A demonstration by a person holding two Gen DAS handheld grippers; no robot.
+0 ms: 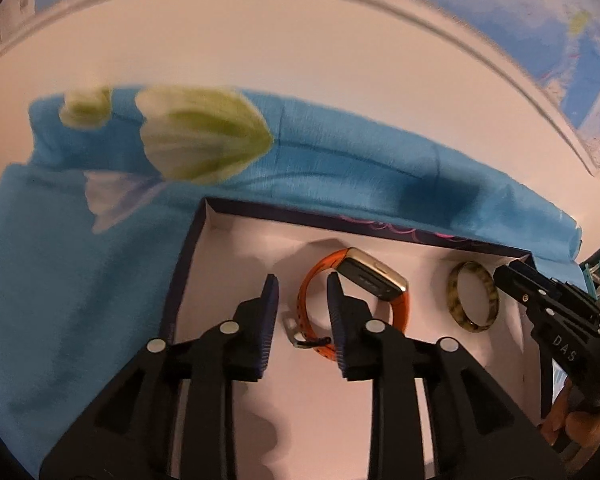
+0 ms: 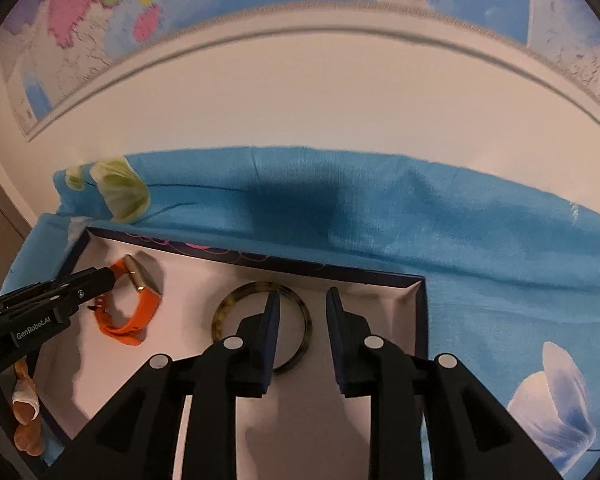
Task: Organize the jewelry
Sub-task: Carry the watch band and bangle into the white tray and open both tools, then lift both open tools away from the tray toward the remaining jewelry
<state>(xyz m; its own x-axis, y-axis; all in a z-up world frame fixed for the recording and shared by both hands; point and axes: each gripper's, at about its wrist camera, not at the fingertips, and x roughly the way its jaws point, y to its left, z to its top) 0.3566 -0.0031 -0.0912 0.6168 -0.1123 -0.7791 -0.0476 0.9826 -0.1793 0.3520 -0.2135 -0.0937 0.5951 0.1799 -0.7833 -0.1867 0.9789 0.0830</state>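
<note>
Lying in the white-lined box [image 1: 236, 236], the orange watch [image 1: 356, 304] straddles the released left gripper [image 1: 302, 292]'s right finger, its strap loop standing on edge; the mottled bangle [image 2: 260, 326] likewise rings the released right gripper [image 2: 302, 304]'s left finger

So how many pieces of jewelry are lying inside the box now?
2. The orange watch lies toward the left of the box, the tortoiseshell bangle toward the right. The grippers may hide smaller pieces.
</note>
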